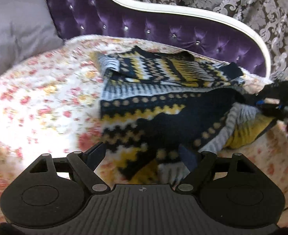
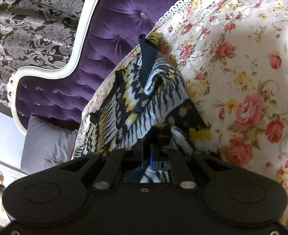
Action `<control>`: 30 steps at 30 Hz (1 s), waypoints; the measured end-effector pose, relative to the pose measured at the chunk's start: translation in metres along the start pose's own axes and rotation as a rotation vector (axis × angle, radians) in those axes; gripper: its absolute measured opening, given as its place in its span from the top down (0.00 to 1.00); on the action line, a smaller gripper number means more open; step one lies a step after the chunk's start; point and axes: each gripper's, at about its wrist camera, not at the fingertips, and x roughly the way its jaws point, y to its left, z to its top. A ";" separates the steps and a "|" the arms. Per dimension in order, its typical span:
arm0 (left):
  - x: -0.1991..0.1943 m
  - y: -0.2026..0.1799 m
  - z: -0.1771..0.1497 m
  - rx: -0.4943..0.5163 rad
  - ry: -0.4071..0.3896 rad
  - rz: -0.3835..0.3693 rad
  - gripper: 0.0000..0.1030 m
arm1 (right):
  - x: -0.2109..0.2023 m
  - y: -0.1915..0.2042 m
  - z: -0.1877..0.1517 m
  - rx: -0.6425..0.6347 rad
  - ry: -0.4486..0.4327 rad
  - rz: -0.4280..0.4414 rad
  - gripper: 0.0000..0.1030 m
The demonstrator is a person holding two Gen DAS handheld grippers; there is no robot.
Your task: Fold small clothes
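Observation:
A small knitted sweater (image 1: 153,90) in navy, yellow and white zigzag bands lies partly folded on a floral bedspread (image 1: 36,90). My left gripper (image 1: 146,154) is open at the sweater's near hem, its fingers (image 1: 97,152) spread on either side of the fabric. My right gripper (image 2: 156,148) is shut on the sweater's edge (image 2: 144,101) and lifts it; cloth covers its fingertips. The right gripper also shows in the left wrist view (image 1: 271,105), at the sweater's right side.
A purple tufted headboard (image 1: 144,23) with a white frame runs behind the bed. A grey pillow (image 1: 16,29) lies at the back left. Patterned damask wallpaper (image 1: 241,0) is behind.

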 end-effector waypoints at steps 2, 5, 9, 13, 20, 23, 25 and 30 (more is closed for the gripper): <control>0.007 -0.004 0.004 0.004 0.011 -0.026 0.23 | 0.000 0.004 -0.002 -0.026 0.002 -0.007 0.85; 0.015 -0.012 0.010 0.016 0.014 -0.055 0.49 | 0.008 0.009 0.000 -0.067 0.002 -0.018 0.84; 0.027 -0.018 0.018 0.023 0.034 -0.118 0.75 | 0.009 0.015 -0.001 -0.139 0.002 -0.031 0.81; 0.033 -0.011 0.019 -0.057 0.004 -0.180 0.92 | 0.007 0.024 -0.002 -0.224 -0.003 -0.042 0.80; 0.026 0.002 0.021 -0.069 -0.064 -0.118 0.95 | -0.032 0.052 -0.002 -0.439 -0.126 -0.017 0.33; 0.026 0.005 0.024 -0.064 -0.074 -0.108 0.95 | -0.046 0.062 0.001 -0.554 -0.161 -0.048 0.30; 0.027 0.007 0.026 -0.067 -0.076 -0.110 0.95 | -0.044 0.065 0.003 -0.616 -0.131 -0.079 0.30; 0.033 0.010 0.030 -0.063 -0.073 -0.110 0.95 | -0.019 0.066 -0.001 -0.729 -0.039 -0.108 0.30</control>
